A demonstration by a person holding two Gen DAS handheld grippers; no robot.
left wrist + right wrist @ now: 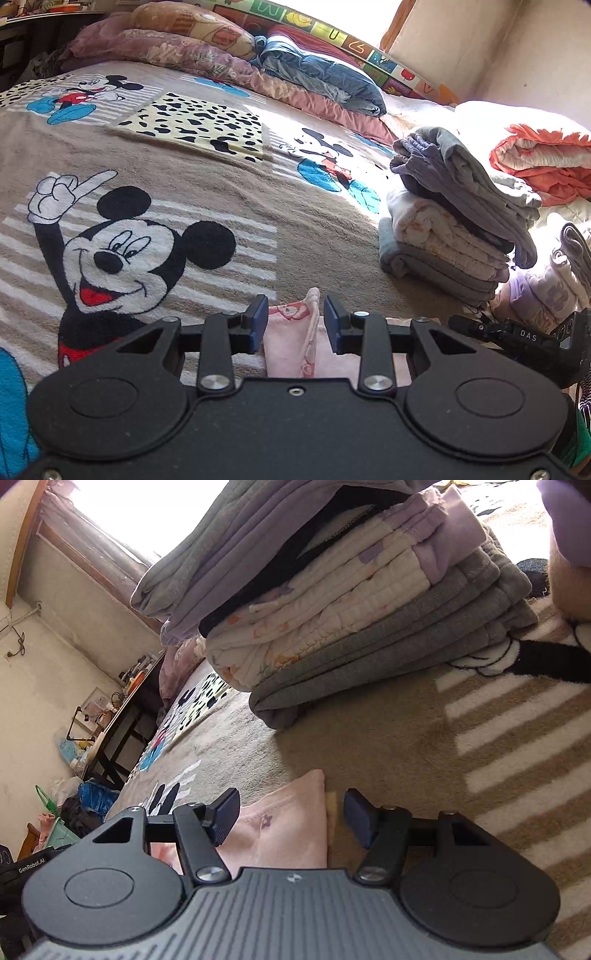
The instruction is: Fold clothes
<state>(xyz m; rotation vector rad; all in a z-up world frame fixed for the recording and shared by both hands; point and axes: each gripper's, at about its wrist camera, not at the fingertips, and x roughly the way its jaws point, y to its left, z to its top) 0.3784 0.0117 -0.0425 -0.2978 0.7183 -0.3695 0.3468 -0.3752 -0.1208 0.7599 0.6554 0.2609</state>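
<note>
Beside the stack of folded clothes (450,229) on the bed (207,177), the soft, light pink garment (295,339) lies limp between both claws, left claw (295,321) and right claw (290,814) released, best pinched at its hemmed edges.

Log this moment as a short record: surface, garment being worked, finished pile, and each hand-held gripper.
surface: cartoon-mouse bedspread
garment: pink garment, lying flat on the bedspread
finished pile: stack of folded clothes, grey, cream and lilac layers, beyond the garment to the right in the left wrist view
left hand-held gripper: jaws apart, garment's edge between them, pads not pressing
right hand-held gripper: jaws apart, garment's corner between them, not gripped
</note>
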